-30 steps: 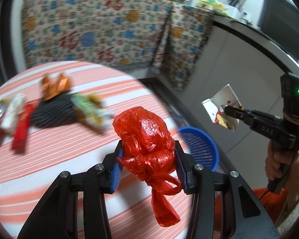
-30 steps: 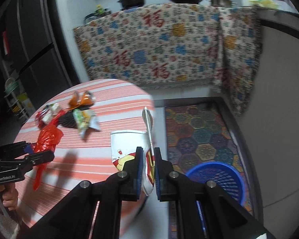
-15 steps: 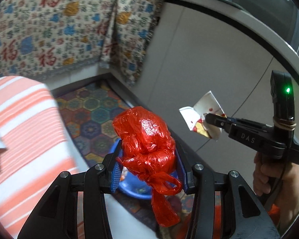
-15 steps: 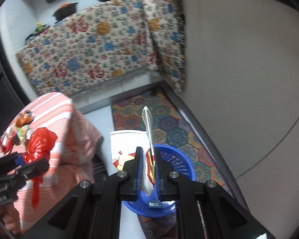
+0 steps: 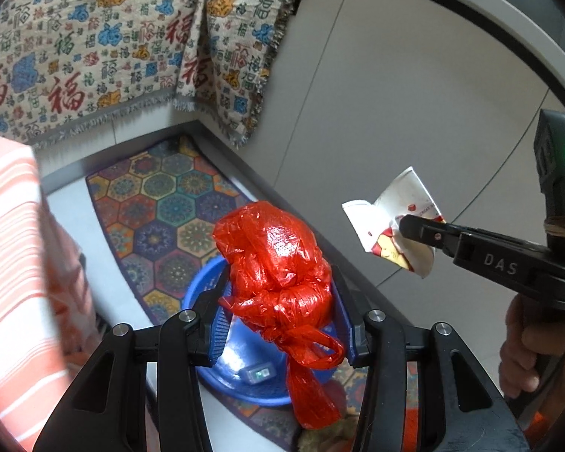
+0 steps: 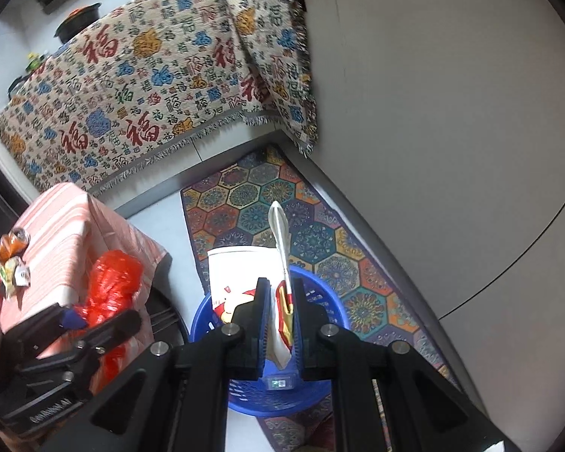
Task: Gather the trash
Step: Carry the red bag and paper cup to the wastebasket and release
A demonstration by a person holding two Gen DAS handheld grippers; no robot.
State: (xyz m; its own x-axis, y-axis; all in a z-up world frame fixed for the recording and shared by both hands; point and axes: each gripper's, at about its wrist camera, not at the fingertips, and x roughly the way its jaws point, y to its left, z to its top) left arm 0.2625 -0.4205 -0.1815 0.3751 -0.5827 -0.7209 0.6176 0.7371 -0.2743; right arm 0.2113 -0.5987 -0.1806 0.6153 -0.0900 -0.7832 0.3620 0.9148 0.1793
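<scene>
My left gripper (image 5: 278,324) is shut on a knotted red plastic bag (image 5: 275,263) and holds it above the blue basket (image 5: 241,376) on the floor. My right gripper (image 6: 280,312) is shut on a flattened white paper cup (image 6: 237,275) with red and yellow print, also over the blue basket (image 6: 320,388). The cup (image 5: 391,226) and the right gripper (image 5: 406,226) show at the right of the left wrist view. The red bag (image 6: 113,282) and the left gripper (image 6: 105,324) show at the lower left of the right wrist view.
A table with an orange-striped cloth (image 6: 67,226) stands left of the basket, with several wrappers (image 6: 11,263) on it. A patterned hexagon rug (image 6: 267,203) lies under the basket. A grey cabinet wall (image 6: 433,150) runs along the right. A small device (image 5: 258,373) lies in the basket.
Both grippers have swung from over the table to above the blue basket on the floor, each still holding its item. The table has slid to the left edge.
</scene>
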